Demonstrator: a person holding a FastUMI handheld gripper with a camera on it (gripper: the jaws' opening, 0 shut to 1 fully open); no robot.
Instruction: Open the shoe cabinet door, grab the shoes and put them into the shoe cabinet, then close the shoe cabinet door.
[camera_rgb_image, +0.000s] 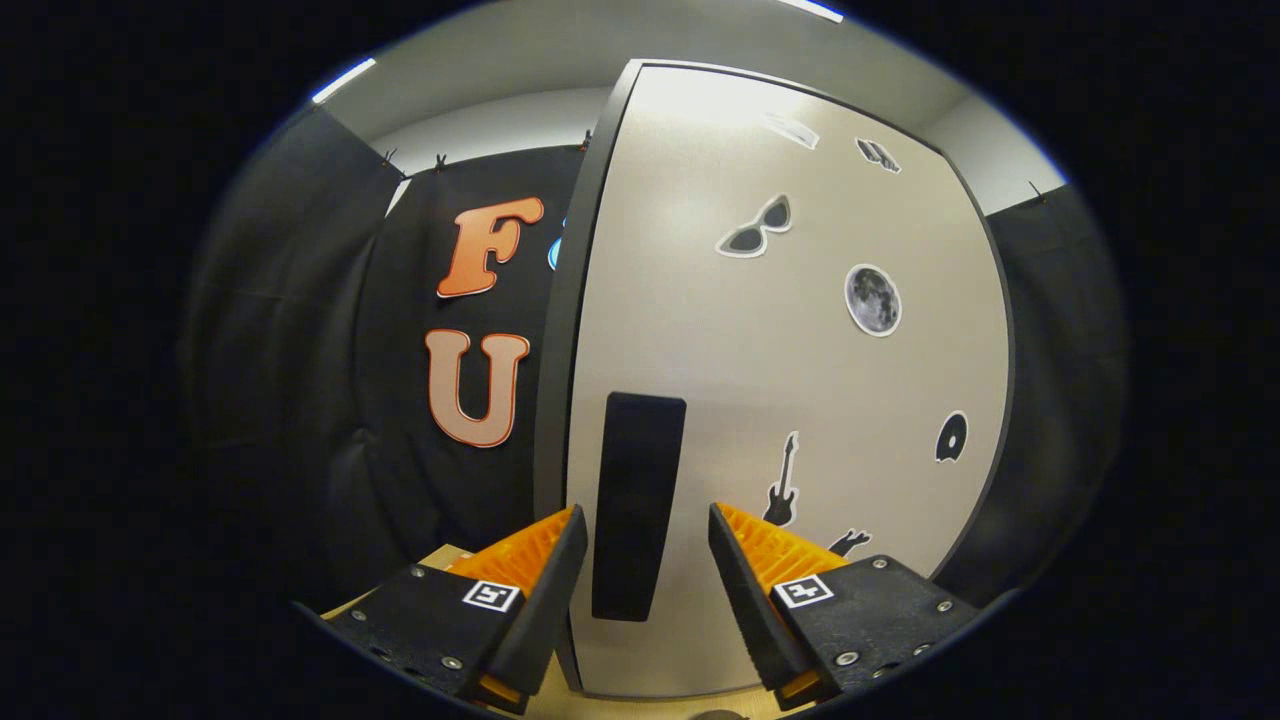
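The shoe cabinet door (780, 380) is a pale panel with a dark frame and several black stickers on it; it looks closed. A black upright handle (637, 505) sits near the door's left edge. My gripper (645, 525) is open, its two fingers either side of the handle's lower half with gaps on both sides. The left fingertip (572, 530) lies over the door's left edge and the right fingertip (722, 530) lies over the door panel.
Black cloth walls stand left and right of the cabinet. A strip of light wooden surface (440, 560) shows below the left finger and under the cabinet's base.
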